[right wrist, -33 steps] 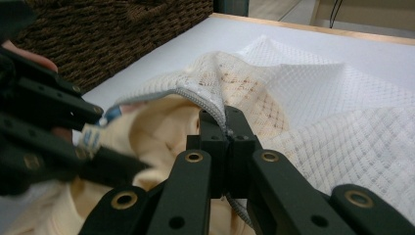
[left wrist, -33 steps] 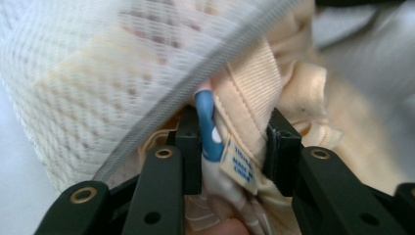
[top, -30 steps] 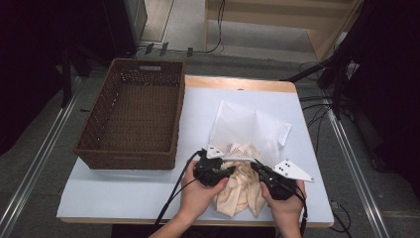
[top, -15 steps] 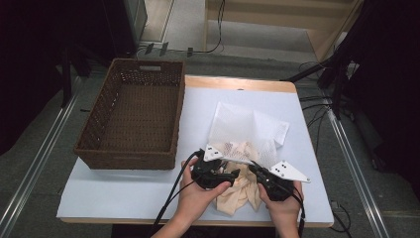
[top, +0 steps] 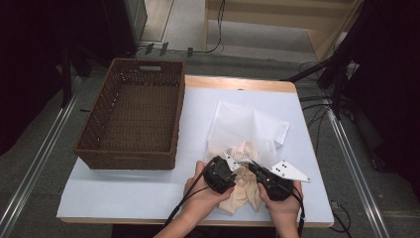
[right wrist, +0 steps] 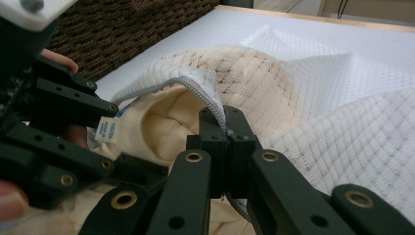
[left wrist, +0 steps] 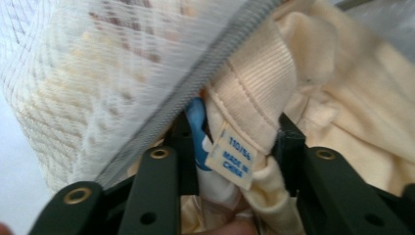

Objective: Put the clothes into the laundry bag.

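One size label [left wrist: 230, 161], readable from left gripper view.

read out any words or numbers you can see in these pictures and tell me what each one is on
"110/56": top line of the small cream tag sewn into the collar of the cream garment, in the left gripper view.
"MADE IN CHINA": lower lines of that tag.
Blue print on the tag in the right gripper view: too small and blurred to read.
Nothing legible on the wicker basket or mesh laundry bag.
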{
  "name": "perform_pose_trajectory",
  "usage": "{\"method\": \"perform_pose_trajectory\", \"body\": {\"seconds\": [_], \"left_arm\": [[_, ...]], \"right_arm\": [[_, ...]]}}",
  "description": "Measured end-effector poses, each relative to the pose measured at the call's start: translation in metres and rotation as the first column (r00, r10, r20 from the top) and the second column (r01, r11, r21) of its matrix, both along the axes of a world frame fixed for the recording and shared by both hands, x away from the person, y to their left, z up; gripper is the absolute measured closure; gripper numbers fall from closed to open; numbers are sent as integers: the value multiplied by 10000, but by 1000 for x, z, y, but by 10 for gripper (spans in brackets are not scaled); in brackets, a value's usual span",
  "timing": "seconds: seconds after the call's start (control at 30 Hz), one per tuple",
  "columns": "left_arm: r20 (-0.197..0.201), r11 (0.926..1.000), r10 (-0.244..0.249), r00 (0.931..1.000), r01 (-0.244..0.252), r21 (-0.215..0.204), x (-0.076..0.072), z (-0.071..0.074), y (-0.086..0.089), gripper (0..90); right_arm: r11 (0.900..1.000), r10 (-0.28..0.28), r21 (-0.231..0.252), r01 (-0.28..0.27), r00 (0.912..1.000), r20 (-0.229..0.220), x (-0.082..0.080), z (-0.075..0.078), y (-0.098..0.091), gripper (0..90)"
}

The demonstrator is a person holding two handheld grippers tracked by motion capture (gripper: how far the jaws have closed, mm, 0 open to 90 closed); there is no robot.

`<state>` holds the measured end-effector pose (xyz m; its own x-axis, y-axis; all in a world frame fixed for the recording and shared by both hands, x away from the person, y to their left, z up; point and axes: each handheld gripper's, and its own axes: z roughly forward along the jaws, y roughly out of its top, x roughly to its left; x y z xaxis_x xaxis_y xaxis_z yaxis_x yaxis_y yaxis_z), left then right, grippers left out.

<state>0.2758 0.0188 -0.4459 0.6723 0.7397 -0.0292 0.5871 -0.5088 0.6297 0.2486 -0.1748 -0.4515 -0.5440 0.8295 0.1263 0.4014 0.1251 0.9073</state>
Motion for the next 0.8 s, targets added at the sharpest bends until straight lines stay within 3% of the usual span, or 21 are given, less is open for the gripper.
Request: {"method": "perform_pose_trajectory", "body": {"seconds": [0.03,0.07,0.1,0.13,0.2,0.23,0.3,0.33,0.37,0.43,0.5,0.6,0.67,0.73,0.8], "left_arm": [[-393,9971,13,9992,-43,-758,2,4,6,667],[-672,9876,61,9977,-165,-1560,5,9,12,670],[-829,9729,181,9964,-367,-2281,7,13,18,671],[-931,9519,292,9952,-561,-3014,10,16,24,671],[-816,9380,738,9939,-969,-3327,12,18,28,669],[-603,9394,1047,9927,-1187,-3216,13,16,27,669],[-376,9509,1689,9849,-1729,-2569,18,6,24,662],[-518,9578,1731,9835,-1804,-2237,23,-3,20,659],[-710,9695,1484,9864,-1593,-1864,27,-13,16,653],[-469,9795,1147,9923,-1208,-1610,26,-13,11,615],[-543,9773,722,9959,-815,-1954,23,-6,12,527],[-179,9599,266,9995,-306,-2786,13,9,23,362],[-235,9497,-252,9994,166,-3126,5,17,32,307],[-394,9529,-620,9973,474,-2996,-2,21,40,259],[-498,9611,-753,9959,592,-2697,-9,20,47,258]], "right_arm": [[10000,-4,4,4,10000,59,-1,1,0,896],[10000,-35,12,35,9999,125,-2,3,0,896],[10000,-45,44,44,9998,195,-3,4,0,896],[9999,-73,87,71,9997,251,-4,5,0,896],[9999,-77,142,73,9994,336,-5,7,1,896],[9999,-42,141,37,9994,335,-6,8,2,896],[10000,72,31,-73,9994,344,-7,8,4,896],[9999,139,-15,-138,9994,311,-7,7,6,896],[9998,200,-81,-198,9993,303,-6,6,7,896],[9996,247,-162,-243,9994,248,-6,4,8,896],[9997,220,-135,-217,9996,198,-5,3,7,896],[10000,0,-19,1,9998,182,-3,3,0,896],[9999,-110,49,109,9997,196,-3,4,-4,896],[9998,-201,88,199,9995,237,-2,4,-7,896],[9996,-257,134,254,9995,182,-1,5,-8,896]]}}
